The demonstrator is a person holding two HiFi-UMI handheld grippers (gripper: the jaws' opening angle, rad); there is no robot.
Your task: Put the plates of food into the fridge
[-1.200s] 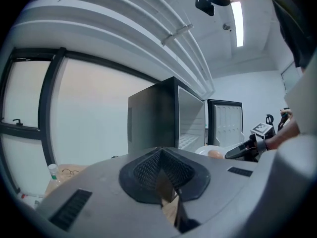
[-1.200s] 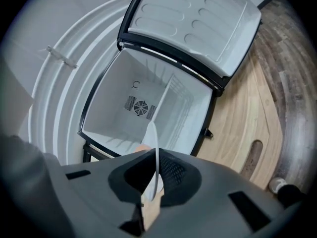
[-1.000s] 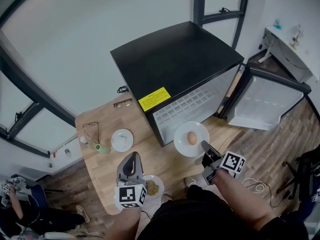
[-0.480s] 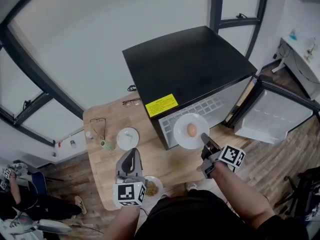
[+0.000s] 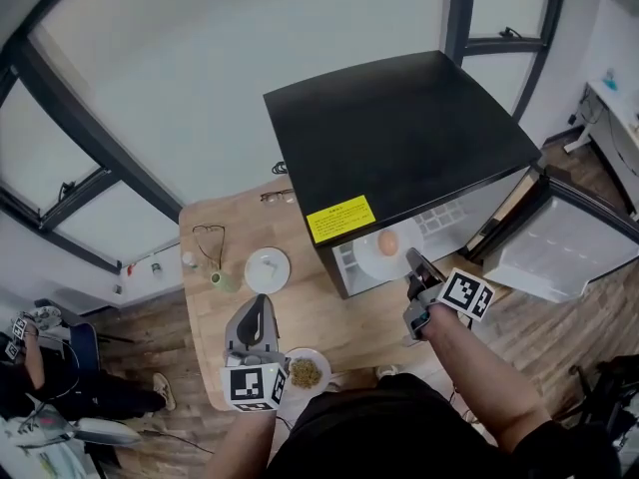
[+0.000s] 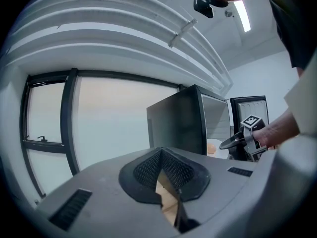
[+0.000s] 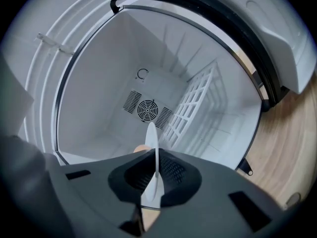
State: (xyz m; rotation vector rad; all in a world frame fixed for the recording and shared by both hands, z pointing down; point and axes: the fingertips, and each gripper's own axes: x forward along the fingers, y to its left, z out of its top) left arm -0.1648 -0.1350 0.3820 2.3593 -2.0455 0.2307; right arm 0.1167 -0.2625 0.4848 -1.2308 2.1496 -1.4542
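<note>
Wood-floored room, big windows, a low wooden table [image 5: 215, 312] and a black mini fridge [image 5: 399, 128] up at 1 o'clock with its door [image 5: 559, 252] swung wide open toward 3 o'clock.

The plate [image 5: 371, 259] with the egg [image 5: 388, 241] on it is right at the fridge mouth, half tucked under the black top, and as far as I can tell it isn't resting on anything yet. The right gripper [image 5: 410, 259] is clamped on its rim from the 5 o'clock side. In the right gripper view the plate shows edge-on, pinched between the pads, with the bare white inside, the fan vent [image 7: 148, 109] and a wire rack [image 7: 193, 108] ahead.

My take on doing this bit well: it's a one-edge pinch and the egg looks loose, so keep the plate dead level. Go in slow and straight, steer clear of the rack, and only let go once it sits flat.

The left gripper [image 5: 262, 303] is closed on nothing, over the table at 7 o'clock, just beside the second plate [image 5: 305, 371] of greenish food. That one's probably next. A small empty plate [image 5: 267, 268] and glasses [image 5: 210, 242] sit at 9 o'clock.
</note>
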